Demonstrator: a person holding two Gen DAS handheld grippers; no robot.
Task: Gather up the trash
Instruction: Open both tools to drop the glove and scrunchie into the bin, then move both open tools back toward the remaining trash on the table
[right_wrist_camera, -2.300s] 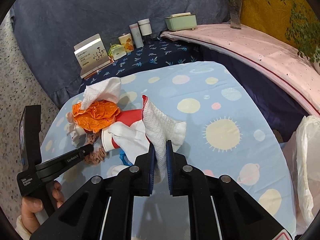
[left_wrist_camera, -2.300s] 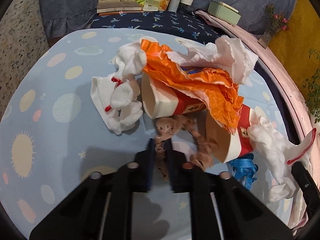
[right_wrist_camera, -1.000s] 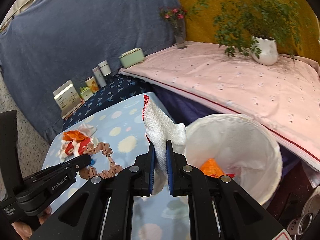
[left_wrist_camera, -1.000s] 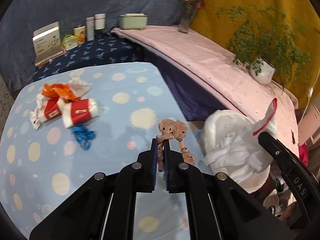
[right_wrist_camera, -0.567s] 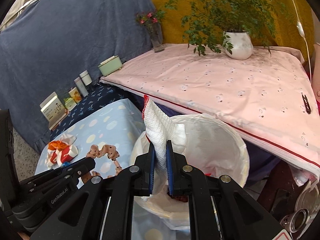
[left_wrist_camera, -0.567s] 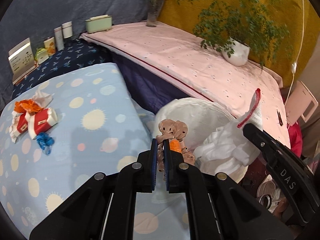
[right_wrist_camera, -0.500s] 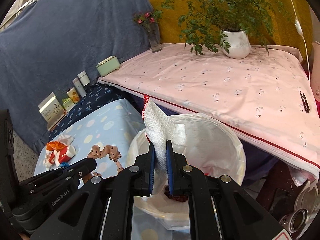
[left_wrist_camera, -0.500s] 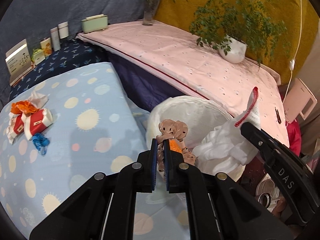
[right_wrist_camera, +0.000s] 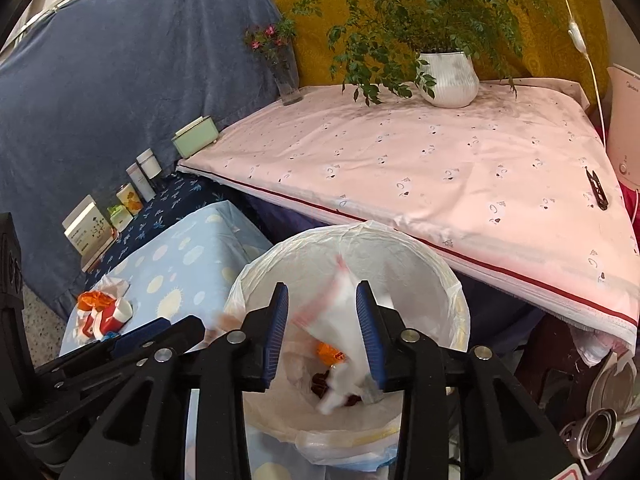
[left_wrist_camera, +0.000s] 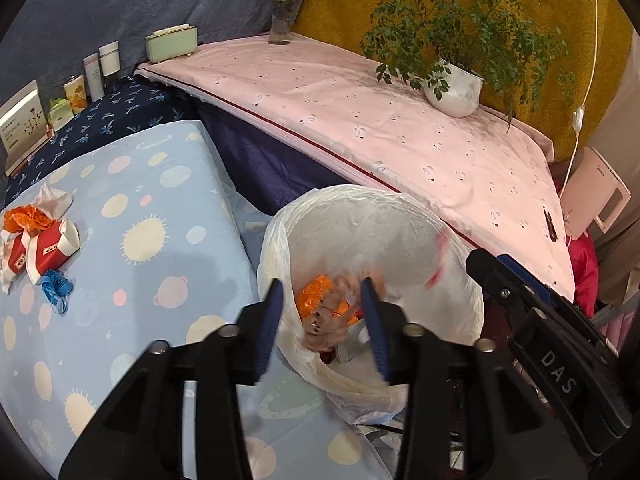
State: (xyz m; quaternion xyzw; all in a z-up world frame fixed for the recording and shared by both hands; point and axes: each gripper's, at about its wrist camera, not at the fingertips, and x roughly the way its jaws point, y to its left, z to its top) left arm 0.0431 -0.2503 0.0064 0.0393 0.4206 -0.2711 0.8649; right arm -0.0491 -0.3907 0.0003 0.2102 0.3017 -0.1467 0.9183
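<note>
Both grippers hang over the bin (right_wrist_camera: 448,280), lined with a white bag, and their jaws have just been opening. The left gripper (left_wrist_camera: 325,322) stands open, a blurred brown scrunchie (left_wrist_camera: 326,322) loose between its fingers, inside the bin. The right gripper (right_wrist_camera: 323,334) is open too, a blurred white cloth (right_wrist_camera: 340,320) dropping between its fingers. At nine o'clock in the left view, red cups (left_wrist_camera: 44,250) lie on the blue cover (left_wrist_camera: 160,208).
</note>
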